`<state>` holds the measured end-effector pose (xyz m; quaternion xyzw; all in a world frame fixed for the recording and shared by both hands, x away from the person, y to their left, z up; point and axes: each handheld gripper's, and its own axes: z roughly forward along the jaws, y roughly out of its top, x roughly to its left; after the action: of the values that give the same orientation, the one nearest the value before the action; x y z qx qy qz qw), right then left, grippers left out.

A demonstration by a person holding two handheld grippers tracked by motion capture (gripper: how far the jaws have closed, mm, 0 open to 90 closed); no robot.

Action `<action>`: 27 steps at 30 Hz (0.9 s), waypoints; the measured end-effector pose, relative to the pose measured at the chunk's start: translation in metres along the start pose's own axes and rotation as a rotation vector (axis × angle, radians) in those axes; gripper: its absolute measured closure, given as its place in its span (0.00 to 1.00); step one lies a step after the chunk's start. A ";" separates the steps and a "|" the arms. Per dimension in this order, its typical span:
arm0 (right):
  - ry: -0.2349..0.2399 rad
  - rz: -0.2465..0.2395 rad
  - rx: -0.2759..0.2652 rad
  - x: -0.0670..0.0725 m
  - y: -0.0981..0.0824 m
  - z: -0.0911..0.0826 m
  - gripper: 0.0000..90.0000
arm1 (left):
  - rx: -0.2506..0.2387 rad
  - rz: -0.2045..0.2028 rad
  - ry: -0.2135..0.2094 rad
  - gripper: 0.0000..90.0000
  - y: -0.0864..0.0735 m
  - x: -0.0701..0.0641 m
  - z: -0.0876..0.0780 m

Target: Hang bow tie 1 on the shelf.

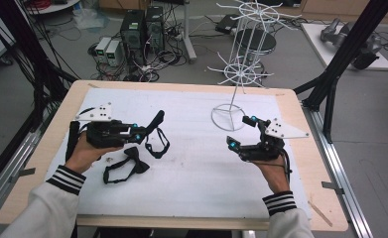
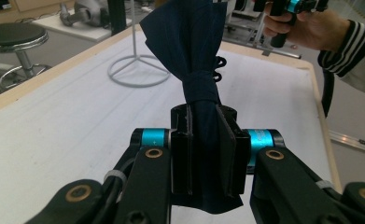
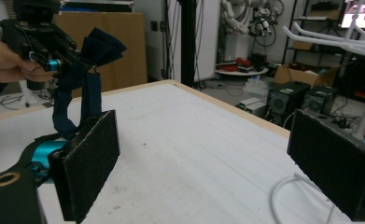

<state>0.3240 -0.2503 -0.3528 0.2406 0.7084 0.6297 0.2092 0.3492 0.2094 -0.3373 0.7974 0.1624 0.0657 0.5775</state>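
1. Nearest the person, a second bow tie point(image 1: 127, 166) lies flat on the white mat point(image 1: 191, 168), its strap looped beside it, untouched.
2. Just above it, the left gripper point(image 1: 141, 133) has its jaws closed on one wing of a dark navy bow tie point(image 2: 196, 60). In the left gripper view the pads pinch the cloth below the knot, and the free wing stands up past them. Its strap point(image 1: 158, 145) hangs down in a loop toward the mat.
3. Across the mat, the right gripper point(image 1: 241, 131) stands wide open with nothing between its pads point(image 3: 89, 163), well apart from the tie.
4. Farther off, the white wire display rack point(image 1: 241, 74) stands on its ring base at the back of the mat, its arms bare.
5. The step in hand looks like carrying the lifted tie toward the rack to hang it.
6. Next, the open gripper would likely need to catch the hanging strap and spread the loop, so it can slip over a rack arm without snagging.
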 end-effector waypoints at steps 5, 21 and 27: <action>0.046 -0.027 0.037 -0.001 0.012 0.009 0.10 | -0.021 0.005 -0.018 0.85 0.001 0.000 0.002; 0.184 -0.095 0.123 0.011 0.041 0.043 0.10 | -0.044 0.039 -0.094 0.85 0.019 -0.008 0.032; 0.245 -0.095 0.122 0.014 0.053 0.054 0.10 | -0.048 0.052 -0.115 0.85 0.024 -0.013 0.043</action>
<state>0.3487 -0.1943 -0.3068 0.1406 0.7760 0.5998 0.1357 0.3545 0.1596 -0.3273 0.7896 0.1064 0.0387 0.6031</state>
